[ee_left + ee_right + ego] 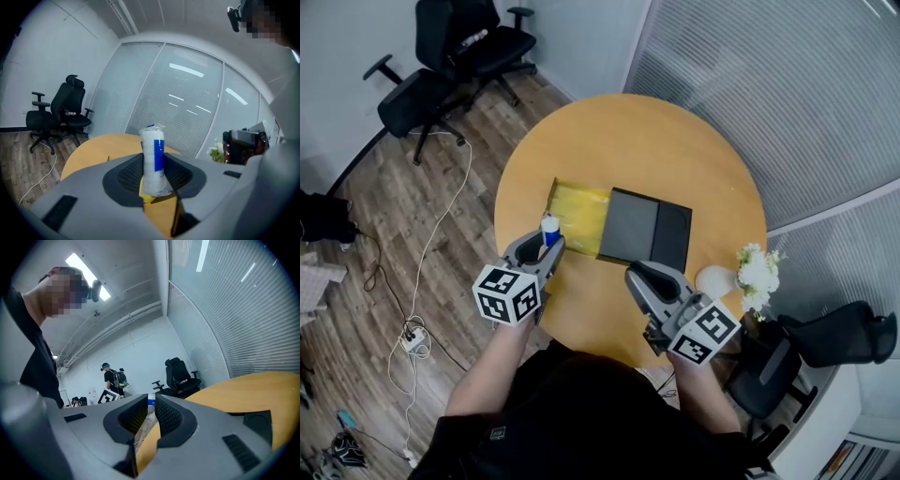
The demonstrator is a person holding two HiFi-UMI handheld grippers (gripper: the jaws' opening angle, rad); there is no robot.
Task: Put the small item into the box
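Observation:
The small item (549,228), a white plastic-wrapped roll with a blue label, stands upright between the jaws of my left gripper (540,246), which is shut on it. In the left gripper view the item (153,159) fills the gap between the pads of that gripper (153,174). It hangs at the near left corner of the box (579,217), whose yellow inside shows. A dark lid (649,228) covers the box's right half. My right gripper (636,274) hovers near the lid's front edge. Its jaws (151,416) stand a narrow gap apart with nothing between them.
The box lies on a round wooden table (675,150). White flowers (757,270) and a pale rounded object (715,279) sit at its right edge. Black office chairs (455,56) and cables (412,337) are on the floor to the left. A person (112,378) stands far off.

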